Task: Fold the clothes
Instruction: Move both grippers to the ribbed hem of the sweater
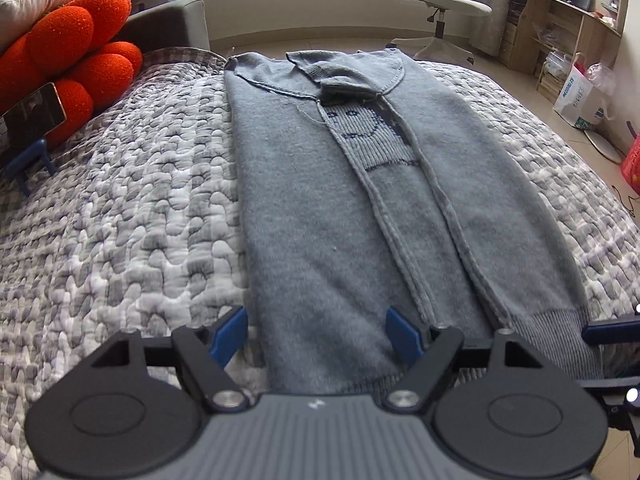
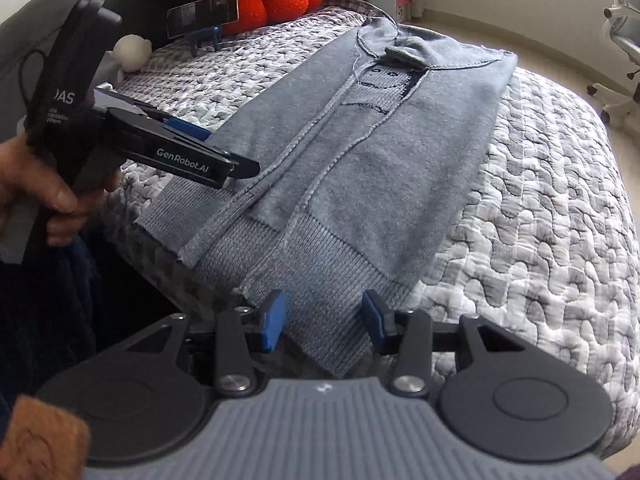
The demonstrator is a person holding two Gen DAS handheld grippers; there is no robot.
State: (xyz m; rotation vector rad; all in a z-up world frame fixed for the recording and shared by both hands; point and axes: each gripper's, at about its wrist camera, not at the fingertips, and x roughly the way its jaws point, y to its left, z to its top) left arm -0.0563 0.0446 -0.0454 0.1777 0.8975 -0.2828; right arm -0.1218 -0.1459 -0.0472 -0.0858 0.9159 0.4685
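Note:
A grey knitted sweater [image 1: 320, 200] lies flat on the quilted bed [image 1: 120, 220], both sides folded inward so that they nearly meet along the middle. A knitted face pattern [image 1: 360, 128] shows below the collar. My left gripper [image 1: 316, 328] is open, its blue fingers straddling the left half of the near hem. In the right wrist view the sweater [image 2: 360, 152] runs away from me, and its ribbed hem [image 2: 304, 264] hangs at the bed's near edge. My right gripper [image 2: 323, 312] is open with the hem's corner between its fingers. A hand [image 2: 36, 192] holds the left gripper [image 2: 240, 168] over the hem's left side.
An orange plush cushion [image 1: 72, 52] and a phone on a blue stand [image 1: 32, 116] sit at the bed's far left. A white office chair [image 1: 436, 4], wooden shelves [image 1: 560, 20] and a paper bag [image 1: 580, 96] stand on the floor beyond. The quilt [image 2: 540, 220] lies bare to the right.

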